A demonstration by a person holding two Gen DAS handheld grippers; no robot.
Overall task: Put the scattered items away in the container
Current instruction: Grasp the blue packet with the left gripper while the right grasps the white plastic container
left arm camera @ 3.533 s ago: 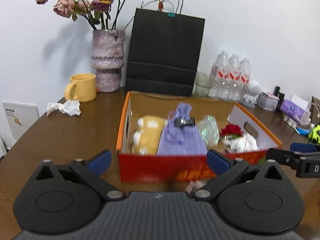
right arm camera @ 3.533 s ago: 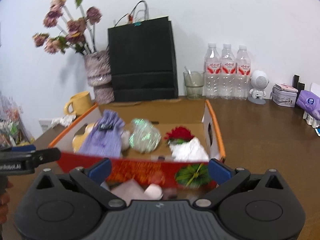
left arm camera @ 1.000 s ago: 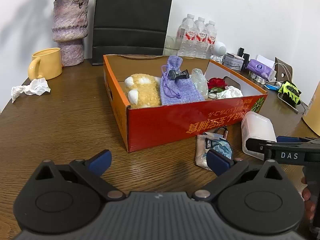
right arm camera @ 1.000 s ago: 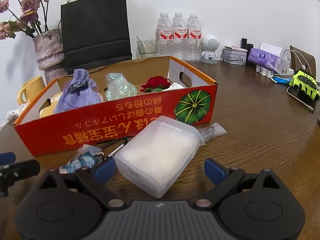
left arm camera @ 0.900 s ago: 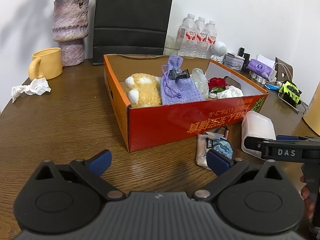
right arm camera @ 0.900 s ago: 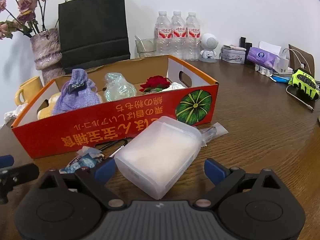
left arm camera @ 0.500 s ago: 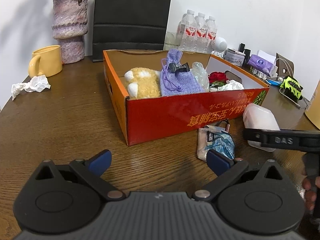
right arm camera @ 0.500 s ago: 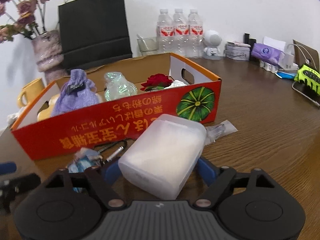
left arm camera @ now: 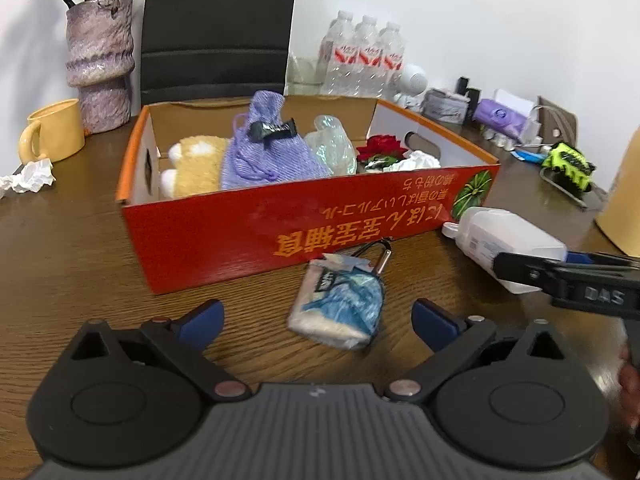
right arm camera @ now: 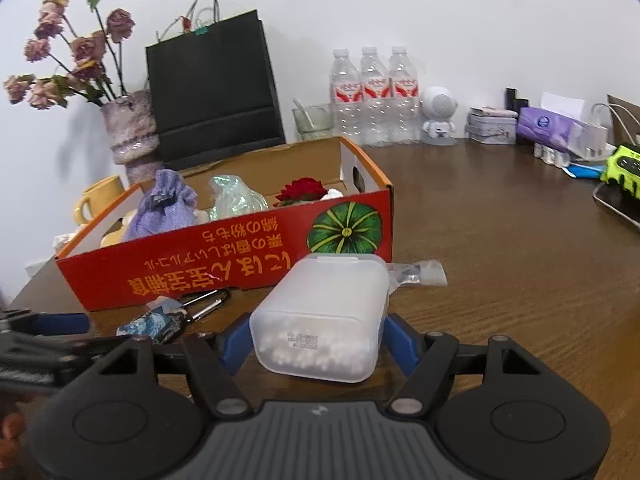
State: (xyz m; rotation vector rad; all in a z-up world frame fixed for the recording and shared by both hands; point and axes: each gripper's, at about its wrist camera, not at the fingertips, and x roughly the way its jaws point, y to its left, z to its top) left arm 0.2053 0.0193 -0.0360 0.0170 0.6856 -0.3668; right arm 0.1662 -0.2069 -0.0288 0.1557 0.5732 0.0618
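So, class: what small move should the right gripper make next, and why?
Probably lift: the right gripper has its fingers against both sides of the plastic tub, which lies on the table outside the red box. It must clear the box wall.

The box (right arm camera: 224, 268) is red with orange lettering and a green pumpkin; inside, a lilac pouch (left arm camera: 268, 152); near it, a frosted white case (right arm camera: 324, 320).

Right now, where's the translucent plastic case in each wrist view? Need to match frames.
Left wrist: translucent plastic case at right, just past the red box's front corner, its near end behind the right gripper.
Right wrist: the case low centre, between the right gripper fingers.
Shared landmark: the pumpkin print on the red box.
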